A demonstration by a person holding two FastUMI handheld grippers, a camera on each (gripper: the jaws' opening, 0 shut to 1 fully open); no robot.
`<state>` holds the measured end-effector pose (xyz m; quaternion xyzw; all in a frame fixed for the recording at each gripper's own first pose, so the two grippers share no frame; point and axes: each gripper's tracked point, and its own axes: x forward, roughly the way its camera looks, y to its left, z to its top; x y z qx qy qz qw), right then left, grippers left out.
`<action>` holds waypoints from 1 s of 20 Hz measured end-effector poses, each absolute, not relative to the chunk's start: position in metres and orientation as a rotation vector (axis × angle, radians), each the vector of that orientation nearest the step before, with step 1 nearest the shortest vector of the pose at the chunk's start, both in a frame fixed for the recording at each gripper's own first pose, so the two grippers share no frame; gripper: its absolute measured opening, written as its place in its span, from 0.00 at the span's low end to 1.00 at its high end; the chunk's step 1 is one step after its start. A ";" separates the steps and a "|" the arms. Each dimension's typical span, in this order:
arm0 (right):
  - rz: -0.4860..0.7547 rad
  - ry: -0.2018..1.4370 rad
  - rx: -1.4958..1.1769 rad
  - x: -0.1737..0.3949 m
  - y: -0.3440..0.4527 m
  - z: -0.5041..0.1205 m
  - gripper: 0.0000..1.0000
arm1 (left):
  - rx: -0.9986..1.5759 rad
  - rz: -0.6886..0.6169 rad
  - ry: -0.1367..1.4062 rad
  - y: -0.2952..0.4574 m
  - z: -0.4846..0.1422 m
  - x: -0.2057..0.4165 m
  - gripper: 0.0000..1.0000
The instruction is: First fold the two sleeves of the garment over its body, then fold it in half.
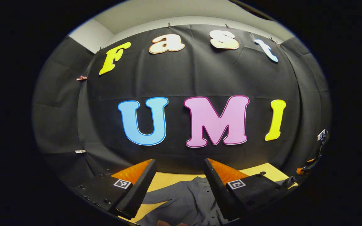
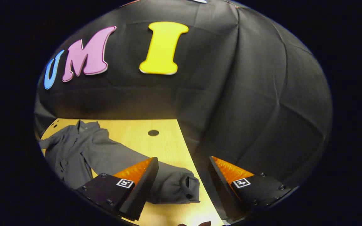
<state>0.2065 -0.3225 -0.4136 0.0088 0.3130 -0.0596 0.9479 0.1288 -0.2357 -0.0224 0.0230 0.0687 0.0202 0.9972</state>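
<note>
Wooden table (one dark hole), black cloth wall.

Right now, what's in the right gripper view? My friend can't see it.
A grey shirt lies on a wooden table, one long sleeve stretched out unfolded. The right gripper hovers open above the cuff, black cloth wall behind.

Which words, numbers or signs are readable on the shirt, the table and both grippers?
Shirt: none.
Table: none.
Left gripper: two square code marks, a pattern, no words.
Right gripper: two such marks, no words.
</note>
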 end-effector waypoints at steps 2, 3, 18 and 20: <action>-0.130 0.702 0.032 0.201 -0.329 -0.445 0.98 | 0.066 0.055 0.147 -0.233 -0.025 0.128 0.96; -0.131 0.730 0.031 0.201 -0.329 -0.461 0.98 | 0.068 0.064 0.156 -0.232 -0.026 0.129 0.98; -0.131 0.907 0.159 0.191 -0.324 -0.553 0.37 | 0.090 0.181 0.211 -0.186 -0.042 0.116 0.97; -0.150 0.903 0.141 0.188 -0.320 -0.546 0.08 | 0.076 0.187 0.214 -0.178 -0.045 0.113 0.97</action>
